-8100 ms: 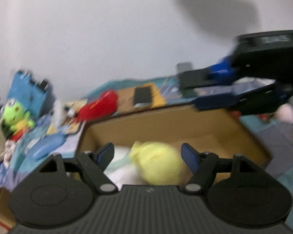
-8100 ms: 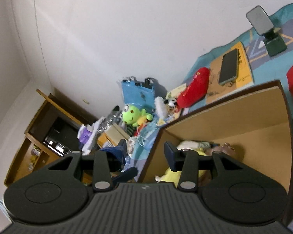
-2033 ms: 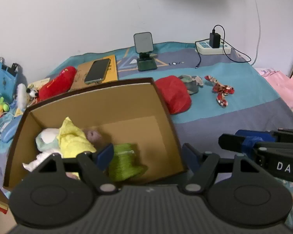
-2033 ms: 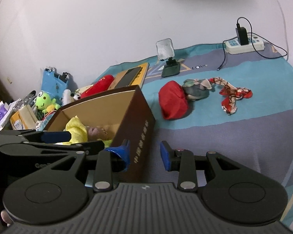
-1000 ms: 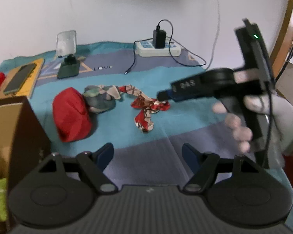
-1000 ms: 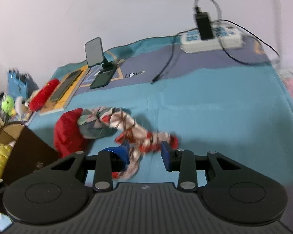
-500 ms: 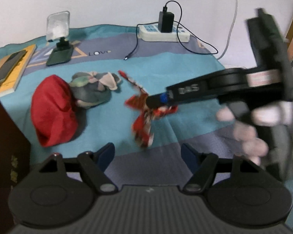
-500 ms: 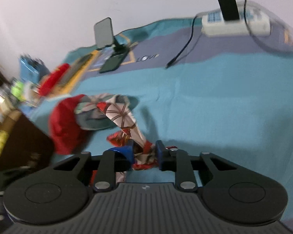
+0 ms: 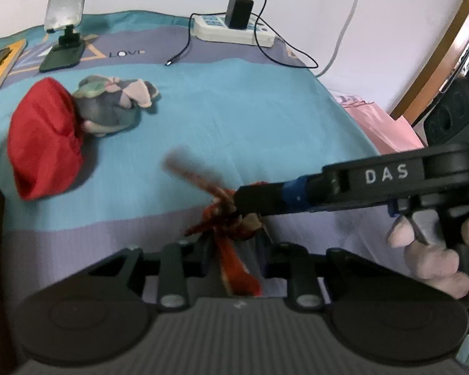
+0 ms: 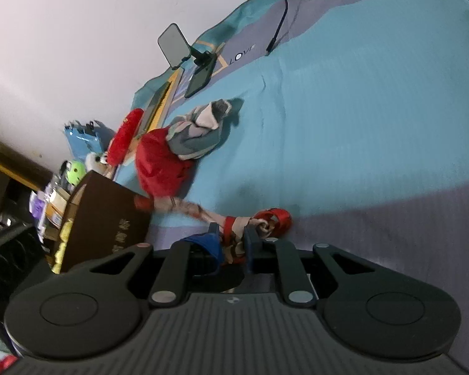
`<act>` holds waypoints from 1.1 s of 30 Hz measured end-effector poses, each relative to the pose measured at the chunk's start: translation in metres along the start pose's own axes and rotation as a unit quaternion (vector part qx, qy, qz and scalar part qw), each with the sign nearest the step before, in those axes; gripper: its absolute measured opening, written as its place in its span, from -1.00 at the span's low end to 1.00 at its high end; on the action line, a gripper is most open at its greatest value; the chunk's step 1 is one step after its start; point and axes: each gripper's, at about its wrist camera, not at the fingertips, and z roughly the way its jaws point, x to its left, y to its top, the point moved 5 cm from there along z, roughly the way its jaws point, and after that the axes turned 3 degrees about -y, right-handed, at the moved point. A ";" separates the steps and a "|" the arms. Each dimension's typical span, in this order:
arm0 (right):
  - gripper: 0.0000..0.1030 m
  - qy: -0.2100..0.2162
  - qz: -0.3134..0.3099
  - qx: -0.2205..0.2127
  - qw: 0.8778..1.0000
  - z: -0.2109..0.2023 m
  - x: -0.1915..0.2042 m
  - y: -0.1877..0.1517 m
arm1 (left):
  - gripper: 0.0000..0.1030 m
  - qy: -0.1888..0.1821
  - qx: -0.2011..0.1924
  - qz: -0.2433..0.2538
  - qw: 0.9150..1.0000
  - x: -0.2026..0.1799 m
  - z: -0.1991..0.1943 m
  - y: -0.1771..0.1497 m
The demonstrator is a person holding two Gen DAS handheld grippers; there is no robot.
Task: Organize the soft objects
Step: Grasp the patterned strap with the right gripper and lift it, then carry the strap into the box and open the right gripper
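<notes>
Right gripper: jaws pressed in on the red patterned scarf, cloth bunched between the blue pads, a knotted red end poking out just past the tips and a blurred tail trailing off toward the brown box. In the left wrist view the same gripper reaches in from the right, a person's hand wrapped round its handle, and the scarf hangs from its tip. Left gripper: jaws closing, narrow gap, a strip of the scarf running down between the fingers; whether the pads already press the cloth I cannot tell, that part is blurred and half hidden by the gripper body. The scarf sits low over the grey-purple band of the bedspread, near its front. Other soft things: a red cloth bundle touching a grey and pink bundle, both well apart from the grippers on the teal stretch. The box stands at the bedspread's left side, yellow fabric showing beside it. Open teal surface lies between the scarf and the far wall, where a phone stand and a power strip with its cable sit. A pink sheet lies at the right edge.
</notes>
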 end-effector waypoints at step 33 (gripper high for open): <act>-0.87 0.124 -0.133 -0.084 0.980 0.045 0.269 -0.032 | -0.70 0.045 -0.216 -0.007 0.975 0.124 -0.270 -0.015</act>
